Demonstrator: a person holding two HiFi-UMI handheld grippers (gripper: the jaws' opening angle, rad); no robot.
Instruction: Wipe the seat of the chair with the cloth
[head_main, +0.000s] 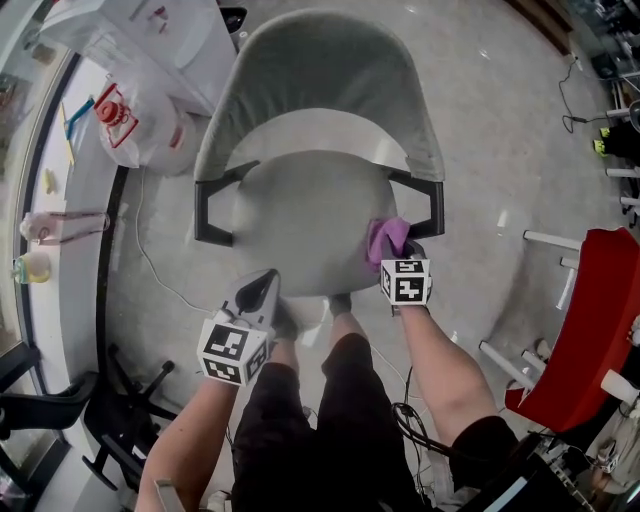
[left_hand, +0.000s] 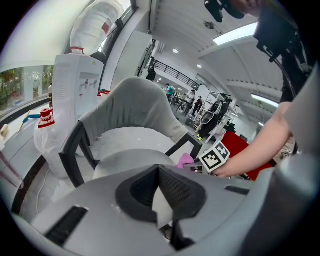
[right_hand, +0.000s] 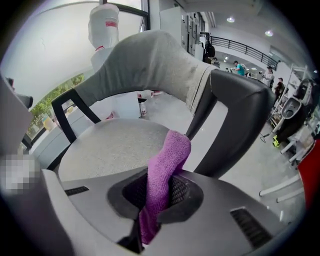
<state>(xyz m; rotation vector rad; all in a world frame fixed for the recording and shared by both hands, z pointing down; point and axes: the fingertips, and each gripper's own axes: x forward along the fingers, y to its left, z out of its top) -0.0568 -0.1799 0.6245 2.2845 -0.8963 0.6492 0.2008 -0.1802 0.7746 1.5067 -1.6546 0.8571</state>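
One grey upholstered chair (head_main: 318, 130) with a curved backrest and black armrest frames, one purple knitted cloth (head_main: 388, 238) and two tongs are counted. The right tongs (head_main: 402, 255) are seen clamped on the cloth, which is pinched between the pads and stands up out of them as a thick folded strip with a rounded, fuzzy end. The cloth is found right of centre in the head view, at the right edge of the round grey seat (head_main: 295, 215), just beside the black armrest; whether it presses on the seat cannot be told. The left tongs (head_main: 262, 290) are held closed, tips together, with nothing gripped, at the seat's near edge in the lower centre of the frame.
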